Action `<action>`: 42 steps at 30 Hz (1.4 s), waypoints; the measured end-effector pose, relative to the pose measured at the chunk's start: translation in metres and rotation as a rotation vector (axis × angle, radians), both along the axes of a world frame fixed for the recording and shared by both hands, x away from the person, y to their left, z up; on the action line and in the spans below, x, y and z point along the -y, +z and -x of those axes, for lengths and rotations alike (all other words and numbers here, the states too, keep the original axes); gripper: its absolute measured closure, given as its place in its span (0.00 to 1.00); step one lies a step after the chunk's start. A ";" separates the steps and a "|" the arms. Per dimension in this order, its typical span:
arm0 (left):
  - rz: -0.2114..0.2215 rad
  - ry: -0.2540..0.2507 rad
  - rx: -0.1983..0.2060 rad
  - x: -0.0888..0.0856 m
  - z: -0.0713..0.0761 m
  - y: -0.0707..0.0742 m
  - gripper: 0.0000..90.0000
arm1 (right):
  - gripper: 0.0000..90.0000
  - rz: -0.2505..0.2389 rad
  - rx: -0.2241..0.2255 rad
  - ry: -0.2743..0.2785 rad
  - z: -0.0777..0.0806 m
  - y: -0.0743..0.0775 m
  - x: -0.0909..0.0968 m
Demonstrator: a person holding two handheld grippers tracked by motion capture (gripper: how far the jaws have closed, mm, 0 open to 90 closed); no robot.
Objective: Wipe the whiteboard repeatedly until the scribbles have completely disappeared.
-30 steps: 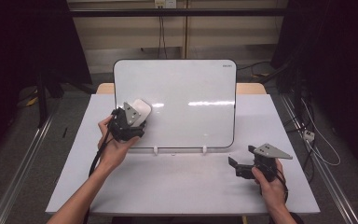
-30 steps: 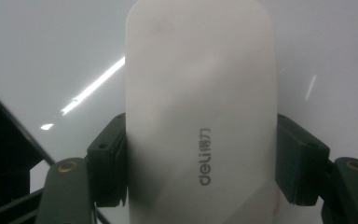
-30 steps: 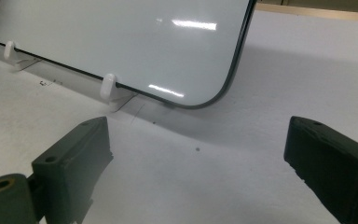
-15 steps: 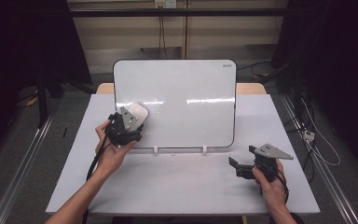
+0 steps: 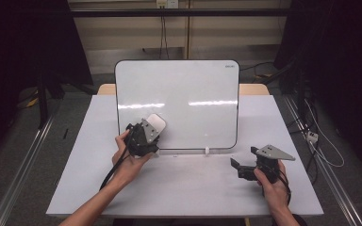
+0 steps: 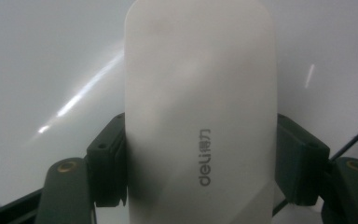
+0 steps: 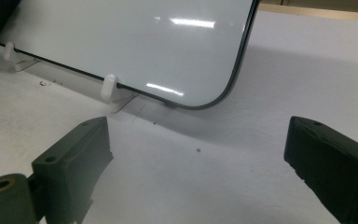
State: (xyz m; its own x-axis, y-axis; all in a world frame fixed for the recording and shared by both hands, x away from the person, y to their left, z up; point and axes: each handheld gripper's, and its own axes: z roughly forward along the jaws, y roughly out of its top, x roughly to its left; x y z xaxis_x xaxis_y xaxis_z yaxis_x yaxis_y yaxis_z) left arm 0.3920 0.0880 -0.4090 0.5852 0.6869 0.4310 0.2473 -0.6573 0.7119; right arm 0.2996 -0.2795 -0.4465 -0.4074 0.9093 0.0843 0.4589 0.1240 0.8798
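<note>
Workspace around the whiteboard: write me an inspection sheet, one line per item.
Surface: white rectangular tabletop, a few small dark specks near the board's feet.
Job's things: white glossy whiteboard with a black rim, propped on small white clip feet, no writing visible; white oblong plastic eraser against the board's lower left area.
Clutter: nothing seen.
Grippers: left gripper shut on the eraser, a pad on each long side; right gripper open, holding nothing, low over the table right of the board.
Cables: black cable trailing from the left gripper along the forearm; loose cables on the floor at right.
Surroundings: dark curtains on both sides, metal floor rails, pale wall behind.
</note>
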 end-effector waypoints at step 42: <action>0.118 0.140 0.009 -0.055 -0.055 0.060 0.34 | 0.08 0.001 0.003 0.000 0.001 0.000 0.001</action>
